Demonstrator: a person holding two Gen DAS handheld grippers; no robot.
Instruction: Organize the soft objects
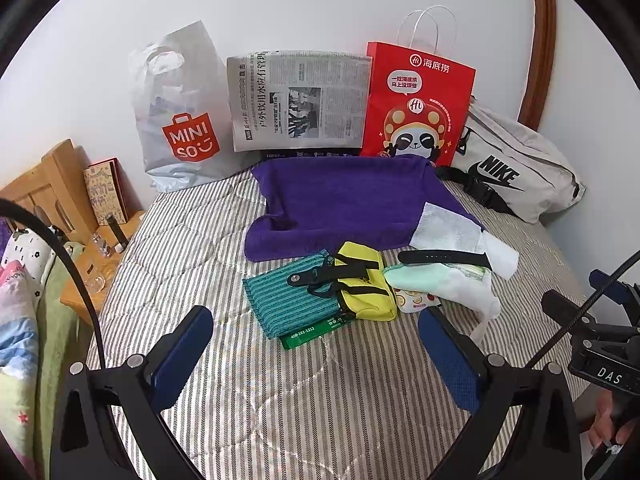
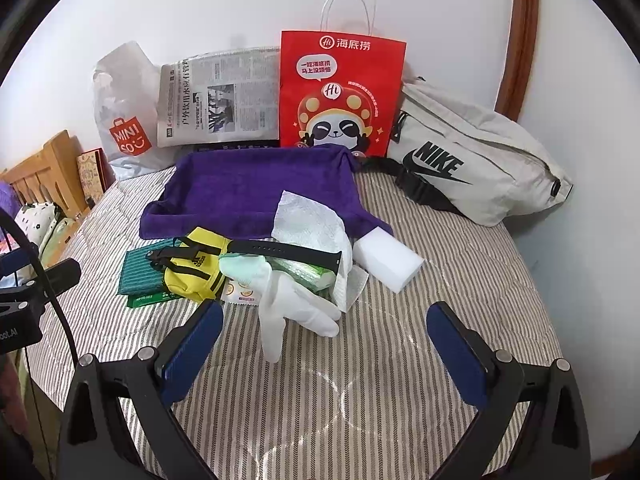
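Observation:
A pile of small items lies on the striped bed in front of a purple towel (image 1: pixel 344 200) (image 2: pixel 256 192). In it are a teal striped cloth (image 1: pixel 288 304) (image 2: pixel 140 276), a yellow pouch (image 1: pixel 366 288) (image 2: pixel 196 272), a black watch strap (image 1: pixel 444 258) (image 2: pixel 284 250), a white glove (image 1: pixel 468 292) (image 2: pixel 296 308), a white tissue (image 1: pixel 448 228) (image 2: pixel 308 220) and a white sponge block (image 2: pixel 390 264). My left gripper (image 1: pixel 316 344) hovers open just short of the cloth and pouch. Over the bed near the glove, my right gripper (image 2: pixel 326 338) is open too, holding nothing.
Against the wall stand a Miniso plastic bag (image 1: pixel 180 120) (image 2: pixel 124 120), a newspaper (image 1: pixel 296 100) (image 2: pixel 216 96), a red paper bag (image 1: pixel 416 108) (image 2: pixel 340 92) and a grey Nike bag (image 1: pixel 516 168) (image 2: pixel 472 160). A wooden nightstand (image 1: pixel 100 268) with bottles sits left of the bed.

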